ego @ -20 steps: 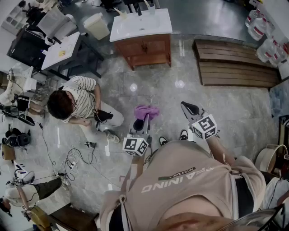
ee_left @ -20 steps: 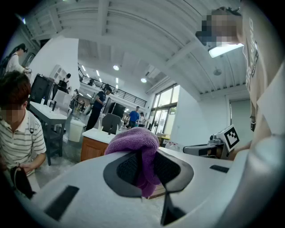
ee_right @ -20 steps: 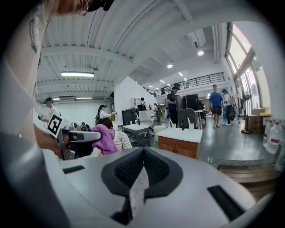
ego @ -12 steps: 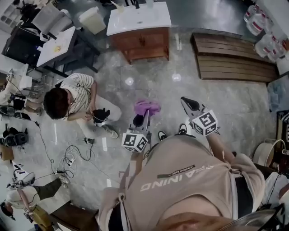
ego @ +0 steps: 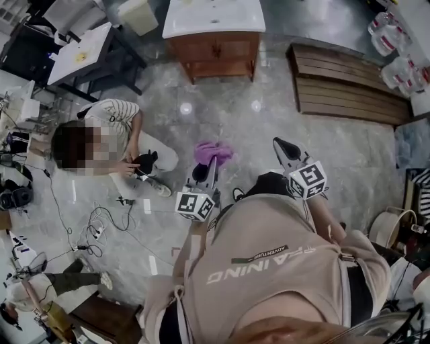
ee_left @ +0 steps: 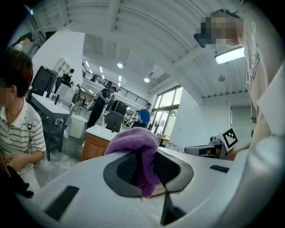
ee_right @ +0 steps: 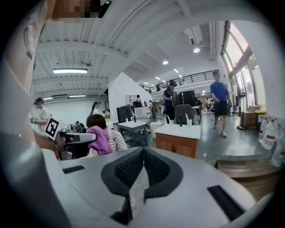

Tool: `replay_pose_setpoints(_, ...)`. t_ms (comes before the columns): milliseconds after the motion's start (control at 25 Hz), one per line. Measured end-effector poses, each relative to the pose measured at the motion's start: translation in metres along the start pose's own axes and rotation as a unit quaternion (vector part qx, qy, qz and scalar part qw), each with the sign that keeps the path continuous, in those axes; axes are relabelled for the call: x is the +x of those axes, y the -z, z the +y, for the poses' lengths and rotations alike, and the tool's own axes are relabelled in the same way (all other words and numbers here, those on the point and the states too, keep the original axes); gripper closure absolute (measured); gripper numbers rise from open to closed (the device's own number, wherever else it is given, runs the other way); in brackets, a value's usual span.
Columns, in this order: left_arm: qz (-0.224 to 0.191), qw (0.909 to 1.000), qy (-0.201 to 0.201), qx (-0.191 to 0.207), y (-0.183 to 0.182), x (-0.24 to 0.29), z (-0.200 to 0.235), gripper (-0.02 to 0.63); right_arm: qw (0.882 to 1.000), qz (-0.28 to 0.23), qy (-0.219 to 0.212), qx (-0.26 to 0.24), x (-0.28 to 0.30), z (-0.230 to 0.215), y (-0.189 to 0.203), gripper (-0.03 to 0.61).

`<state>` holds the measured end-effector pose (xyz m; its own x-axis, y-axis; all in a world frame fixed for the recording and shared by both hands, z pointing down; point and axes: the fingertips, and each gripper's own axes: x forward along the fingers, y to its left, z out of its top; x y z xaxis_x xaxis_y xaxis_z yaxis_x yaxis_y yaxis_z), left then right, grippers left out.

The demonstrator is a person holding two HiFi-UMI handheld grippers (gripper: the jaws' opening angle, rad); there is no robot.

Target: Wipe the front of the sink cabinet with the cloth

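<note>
The wooden sink cabinet with its white basin top stands far ahead at the top of the head view; it also shows in the left gripper view and the right gripper view. My left gripper is shut on a purple cloth, which bulges out between its jaws. My right gripper is held beside it, jaws closed together with nothing between them. Both grippers are well short of the cabinet.
A person in a striped shirt crouches on the floor to the left, with cables nearby. A wooden slatted platform lies at the right. A desk and a white bin stand left of the cabinet.
The view has shifted forward: the cabinet now sits higher in the frame and both grippers have moved up a little with the cloth still held. The crouching person has stayed in place.
</note>
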<state>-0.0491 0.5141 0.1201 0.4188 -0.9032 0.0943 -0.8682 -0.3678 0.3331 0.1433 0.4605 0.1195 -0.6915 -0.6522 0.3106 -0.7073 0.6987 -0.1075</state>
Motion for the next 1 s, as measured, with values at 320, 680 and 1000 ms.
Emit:
replay_pose_setpoints(320, 0.001, 0.9996, -0.028, 0.001, -0.014, 0.039, 0.046, 0.546, 1.000, -0.002, -0.012, 0.000, 0.058, -0.028, -0.013, 0.565)
replay_pose_setpoints(680, 0.000, 0.9980, -0.059, 0.022, -0.059, 0.141, 0.060, 0.546, 0.997, -0.010, -0.071, -0.003, 0.133, -0.098, -0.031, 0.566)
replay_pose_setpoints(1000, -0.019, 0.9957, -0.086, 0.028, -0.077, 0.208, 0.078, 0.546, 0.994, -0.016, -0.102, -0.018, 0.181, -0.146, -0.051, 0.566)
